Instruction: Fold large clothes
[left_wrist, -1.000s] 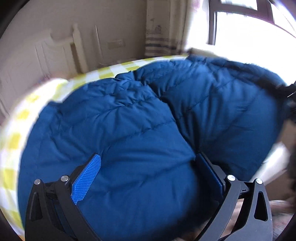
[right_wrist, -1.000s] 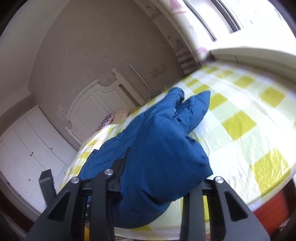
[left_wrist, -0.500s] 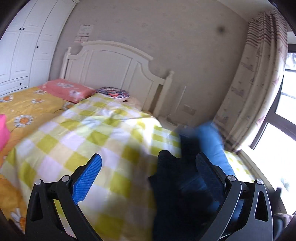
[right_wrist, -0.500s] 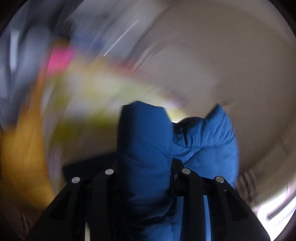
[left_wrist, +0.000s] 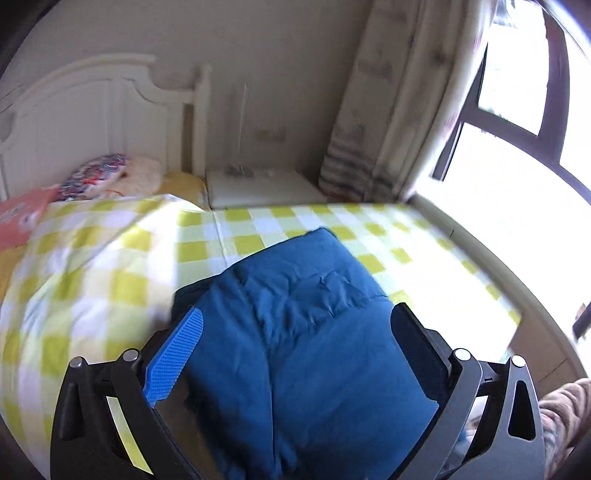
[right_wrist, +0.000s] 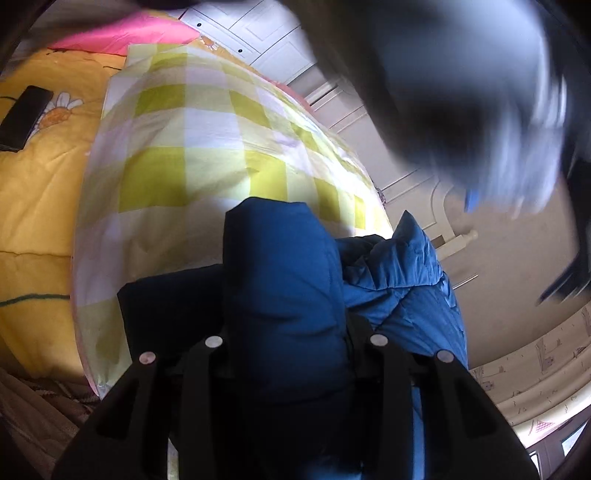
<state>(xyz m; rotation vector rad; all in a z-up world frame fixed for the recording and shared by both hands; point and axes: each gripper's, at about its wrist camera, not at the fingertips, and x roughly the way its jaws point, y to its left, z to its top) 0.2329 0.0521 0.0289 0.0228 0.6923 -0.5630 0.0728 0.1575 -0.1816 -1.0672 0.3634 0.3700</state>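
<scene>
A blue puffy jacket (left_wrist: 303, 332) lies on the yellow-checked bedspread (left_wrist: 110, 266). My left gripper (left_wrist: 295, 343) is open, its jaws wide apart, with the jacket's padded bulk between and below its fingers. In the right wrist view my right gripper (right_wrist: 288, 332) is shut on a thick fold of the jacket (right_wrist: 280, 266), which rises between the jaws; more of the jacket bunches to the right. The right fingertips are hidden in the fabric.
A white headboard (left_wrist: 92, 110), pillows (left_wrist: 107, 177) and a white bedside cabinet (left_wrist: 258, 188) stand behind the bed. Curtain (left_wrist: 399, 110) and bright window are at right. A dark phone (right_wrist: 24, 118) lies on the orange quilt (right_wrist: 37, 206). A blurred dark shape (right_wrist: 461, 92) fills the upper right.
Both cameras swung sharply. The left view went from above the spread jacket to the bedhead and back over the jacket. The right gripper kept its hold and lifted the fold.
</scene>
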